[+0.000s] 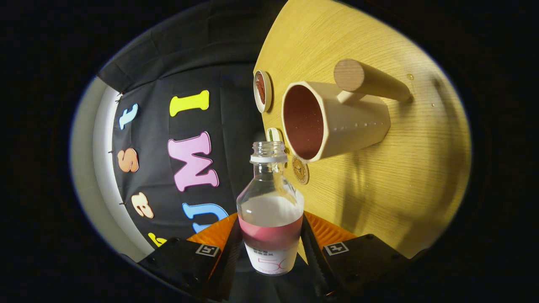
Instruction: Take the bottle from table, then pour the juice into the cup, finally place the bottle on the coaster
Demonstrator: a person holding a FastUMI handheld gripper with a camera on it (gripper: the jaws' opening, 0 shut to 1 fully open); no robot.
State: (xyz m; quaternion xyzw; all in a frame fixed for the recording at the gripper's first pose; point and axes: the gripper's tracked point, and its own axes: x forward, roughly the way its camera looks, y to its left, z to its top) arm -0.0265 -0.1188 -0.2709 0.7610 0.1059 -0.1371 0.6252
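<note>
My gripper [271,235] is shut on a clear uncapped bottle [269,202], which sits between the two fingers with its open neck pointing ahead. The view is rolled about a quarter turn, so the bottle lies tipped toward the cup. Pale liquid and a red band show in its lower half. Just beyond the bottle's mouth stands a cream cup [332,120] with a thick wooden handle [368,79]; its inside is reddish. A small round coaster [262,90] with a dark red centre rests on the table past the cup.
The wooden table [400,176] carries the cup and coaster. A small round wooden disc [300,170] and a pale ring-shaped piece [273,134] lie near the cup's rim. A few droplets [409,77] dot the table by the handle.
</note>
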